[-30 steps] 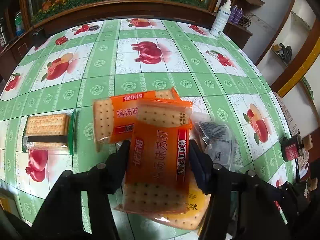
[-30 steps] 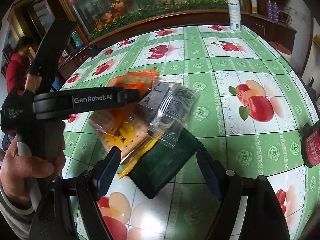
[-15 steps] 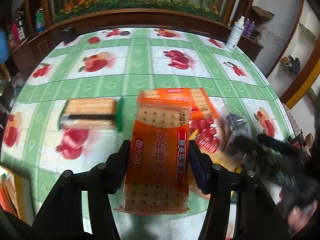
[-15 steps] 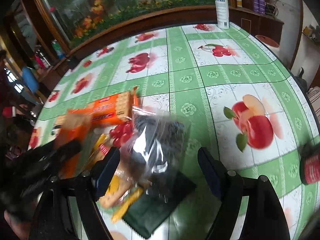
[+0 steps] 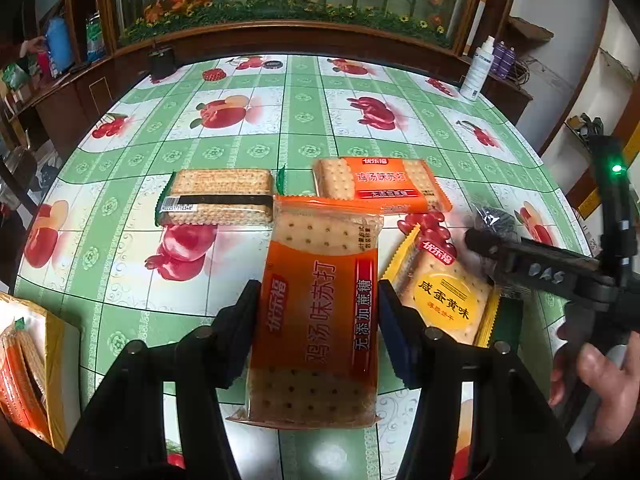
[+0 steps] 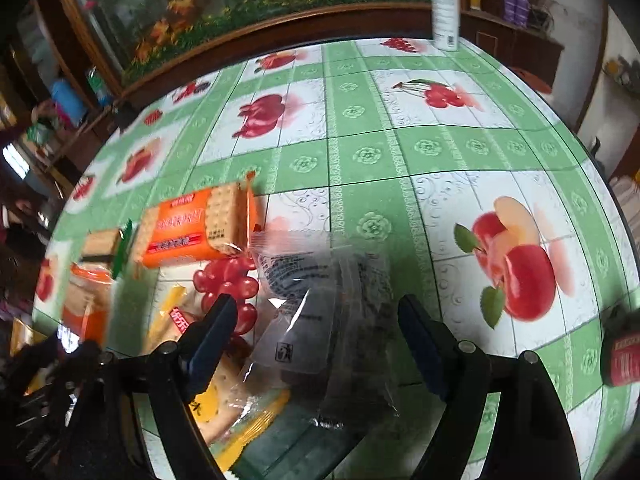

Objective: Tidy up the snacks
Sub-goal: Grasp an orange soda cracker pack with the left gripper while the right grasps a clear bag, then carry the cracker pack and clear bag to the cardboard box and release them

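My left gripper (image 5: pixel 318 314) is shut on an orange cracker pack (image 5: pixel 318 316) and holds it above the table. On the table lie a second orange cracker pack (image 5: pixel 380 184), a green-edged cracker pack (image 5: pixel 218 198) and a yellow cracker pack (image 5: pixel 446 300). My right gripper (image 6: pixel 316 332) is open, its fingers either side of a clear bag of dark snacks (image 6: pixel 324 304) that lies over the yellow pack (image 6: pixel 224 404) and a dark green pack (image 6: pixel 288 448). The right gripper also shows in the left wrist view (image 5: pixel 480 240).
A yellow box with orange packs (image 5: pixel 32 364) stands at the table's near left edge. A white spray bottle (image 5: pixel 478 70) stands at the far right edge. A red and black object (image 6: pixel 622 354) lies at the right edge. A wooden ledge with flowers borders the far side.
My left gripper has lifted the orange pack and swung left, bringing the yellow box into view. My right gripper has moved forward over the clear bag.
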